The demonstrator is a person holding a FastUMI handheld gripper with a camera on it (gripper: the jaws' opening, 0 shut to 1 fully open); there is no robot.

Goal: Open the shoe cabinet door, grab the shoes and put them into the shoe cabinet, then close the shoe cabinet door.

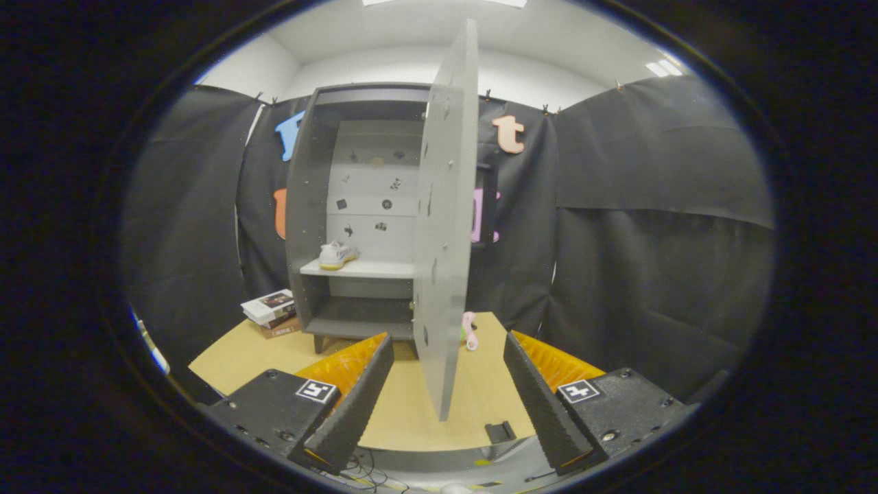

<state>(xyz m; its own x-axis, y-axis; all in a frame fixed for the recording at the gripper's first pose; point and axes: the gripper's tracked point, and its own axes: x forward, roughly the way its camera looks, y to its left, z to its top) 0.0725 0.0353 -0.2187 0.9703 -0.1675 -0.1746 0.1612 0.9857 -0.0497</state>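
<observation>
One stack of books [269, 310] lies at the left corner of the wooden tabletop [480, 405], just beside the shoe cabinet [305, 206]. On the cabinet's middle shelf [363, 269] sits a white sneaker [337, 254] with a yellowish sole, toward the shelf's left end; whether a second shoe is to go in I cannot tell. To the right the cabinet door [446, 219] stands swung wide, its edge pointing at the gripper [447, 394], whose fingers are spread apart and hold nothing, with the door's lower corner between them and ahead. A small pink object [470, 331] lies behind the door near the tabletop's far edge. Closing looks like the step left. A push too near the hinge side, or too hard, could slide the cabinet into the books or jolt the sneaker, and the open fingers could slip off the thin edge
</observation>
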